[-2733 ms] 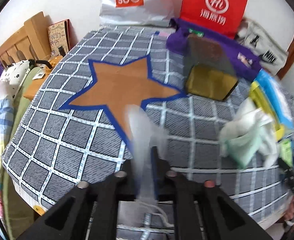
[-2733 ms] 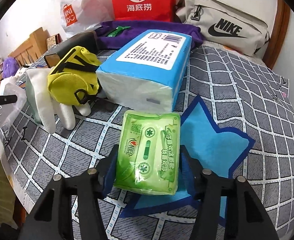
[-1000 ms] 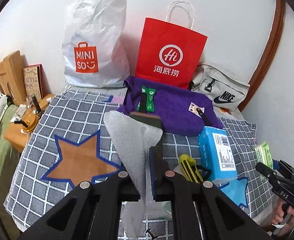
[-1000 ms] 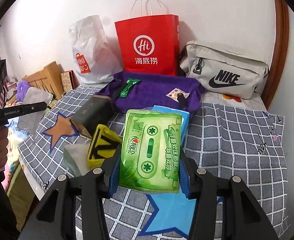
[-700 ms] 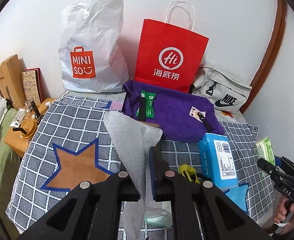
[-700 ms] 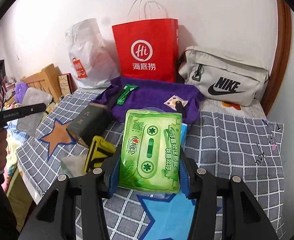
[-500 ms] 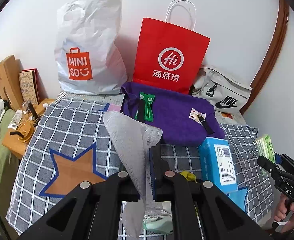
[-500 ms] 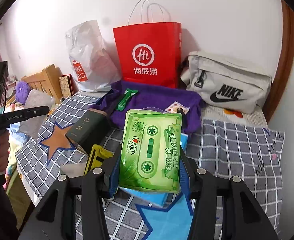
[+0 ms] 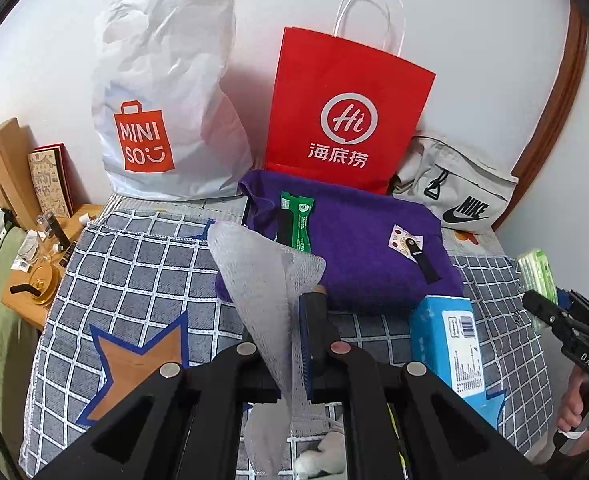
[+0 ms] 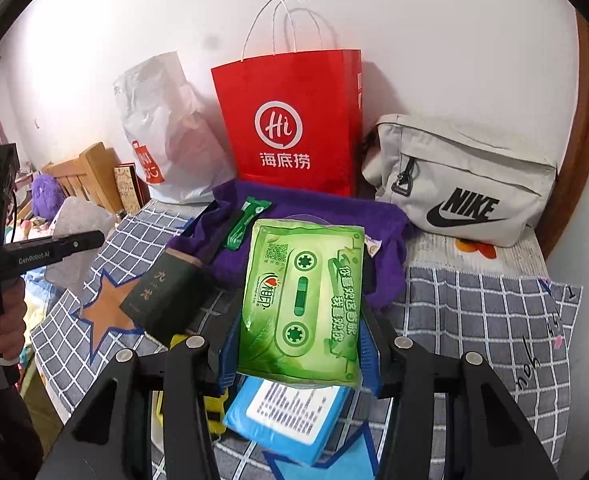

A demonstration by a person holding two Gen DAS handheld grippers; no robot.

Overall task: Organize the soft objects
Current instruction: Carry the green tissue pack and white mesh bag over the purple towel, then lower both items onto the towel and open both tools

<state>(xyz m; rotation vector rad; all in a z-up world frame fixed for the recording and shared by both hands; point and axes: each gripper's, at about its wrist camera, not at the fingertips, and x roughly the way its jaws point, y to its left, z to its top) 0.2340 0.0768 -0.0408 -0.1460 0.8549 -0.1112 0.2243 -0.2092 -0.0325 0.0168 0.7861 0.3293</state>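
Glossy plastic tissue pack (image 10: 302, 304); matt mesh cloth (image 9: 270, 280) — paper red bag (image 9: 346, 116)

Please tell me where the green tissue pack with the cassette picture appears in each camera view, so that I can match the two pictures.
Left wrist view: the green tissue pack shows only as a thin edge at the far right, held in the right gripper.
Right wrist view: the pack fills the centre, clamped between the gripper's fingers.
Shared landmark: the red Hi paper bag against the back wall.
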